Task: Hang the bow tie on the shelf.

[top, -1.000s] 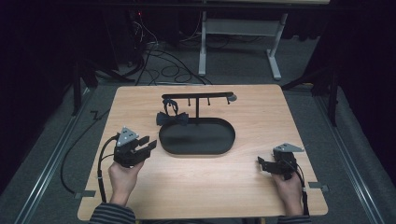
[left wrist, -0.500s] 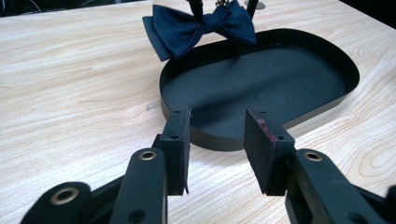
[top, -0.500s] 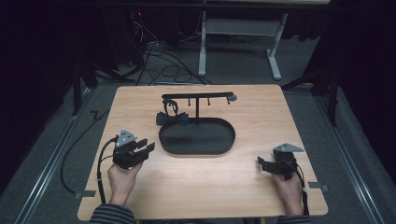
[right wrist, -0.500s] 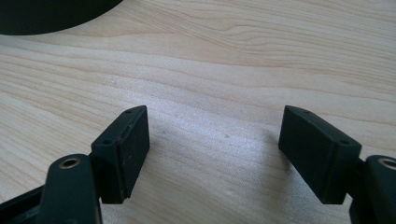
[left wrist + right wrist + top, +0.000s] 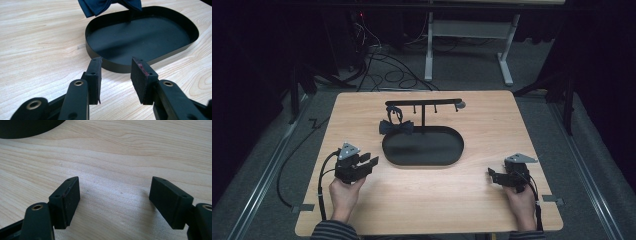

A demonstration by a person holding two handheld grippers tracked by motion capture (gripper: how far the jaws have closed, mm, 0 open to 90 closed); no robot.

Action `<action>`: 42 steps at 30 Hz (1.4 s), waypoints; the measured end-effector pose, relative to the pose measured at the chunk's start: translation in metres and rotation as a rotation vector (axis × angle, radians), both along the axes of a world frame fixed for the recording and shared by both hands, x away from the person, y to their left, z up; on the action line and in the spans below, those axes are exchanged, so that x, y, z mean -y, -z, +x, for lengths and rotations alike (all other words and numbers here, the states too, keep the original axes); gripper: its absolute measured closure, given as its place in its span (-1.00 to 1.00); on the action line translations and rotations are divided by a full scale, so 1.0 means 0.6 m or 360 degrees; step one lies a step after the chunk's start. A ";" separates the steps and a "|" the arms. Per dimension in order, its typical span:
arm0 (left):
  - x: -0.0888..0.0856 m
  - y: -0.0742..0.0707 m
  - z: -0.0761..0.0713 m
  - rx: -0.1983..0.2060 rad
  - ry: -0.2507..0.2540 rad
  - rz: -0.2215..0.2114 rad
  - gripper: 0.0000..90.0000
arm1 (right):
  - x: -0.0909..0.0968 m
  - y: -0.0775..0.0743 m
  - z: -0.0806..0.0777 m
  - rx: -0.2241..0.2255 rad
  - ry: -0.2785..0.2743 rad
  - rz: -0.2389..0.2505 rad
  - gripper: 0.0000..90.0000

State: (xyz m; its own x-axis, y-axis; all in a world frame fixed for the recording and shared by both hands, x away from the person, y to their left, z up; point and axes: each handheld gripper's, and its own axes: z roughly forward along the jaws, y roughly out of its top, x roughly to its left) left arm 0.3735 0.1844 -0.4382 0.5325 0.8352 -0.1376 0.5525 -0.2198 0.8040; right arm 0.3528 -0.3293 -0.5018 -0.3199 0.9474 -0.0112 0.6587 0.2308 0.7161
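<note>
The bow tie (image 5: pixel 396 126) hangs ahead of the left tool (image 5: pixel 366 164) — nearer than the right tool (image 5: pixel 492 175) — both with jaws apart and holding nothing.

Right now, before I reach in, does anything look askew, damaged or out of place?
Little stands out. The bow tie hangs from the rack's left hook, overhanging the oval tray's rim. The left gripper has reddish wear on one pad. Both grippers are open and empty; right gripper.
</note>
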 end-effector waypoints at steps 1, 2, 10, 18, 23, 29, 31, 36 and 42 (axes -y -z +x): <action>0.000 0.002 0.000 -0.0007 0.0003 0.0005 0.36 | 0.000 0.000 0.000 0.0000 0.0000 0.0000 -0.42; 0.000 0.004 0.000 -0.0013 0.0005 0.0008 0.36 | 0.000 0.000 0.000 0.0003 0.0001 0.0000 -0.42; -0.001 0.022 0.001 -0.0060 0.0010 0.0030 0.33 | 0.000 0.000 0.000 0.0002 0.0001 0.0000 -0.42; -0.002 0.038 0.005 -0.0093 -0.0008 0.0048 0.32 | 0.000 0.000 0.000 0.0002 0.0002 -0.0001 -0.42; -0.001 0.049 0.007 -0.0107 -0.0023 0.0072 0.30 | 0.000 0.000 0.000 0.0003 0.0002 -0.0001 -0.42; 0.000 0.059 0.011 -0.0115 -0.0040 0.0098 0.28 | 0.000 0.000 0.000 0.0002 0.0002 -0.0001 -0.42; 0.000 0.063 0.012 -0.0118 -0.0047 0.0101 0.28 | 0.000 0.000 0.000 0.0003 0.0002 -0.0001 -0.42; 0.002 0.071 0.014 -0.0121 -0.0061 0.0120 0.26 | 0.000 0.000 0.000 0.0002 0.0002 -0.0001 -0.43; 0.003 0.078 0.017 -0.0112 -0.0088 0.0141 0.21 | 0.000 0.000 0.000 0.0002 0.0003 -0.0001 -0.42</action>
State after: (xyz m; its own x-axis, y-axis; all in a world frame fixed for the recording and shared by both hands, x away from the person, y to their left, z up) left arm 0.3837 0.1823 -0.4848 0.4767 0.8737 -0.0971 0.6201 -0.2559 0.7416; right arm 0.3528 -0.3292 -0.5019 -0.3183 0.9479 -0.0121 0.6581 0.2302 0.7169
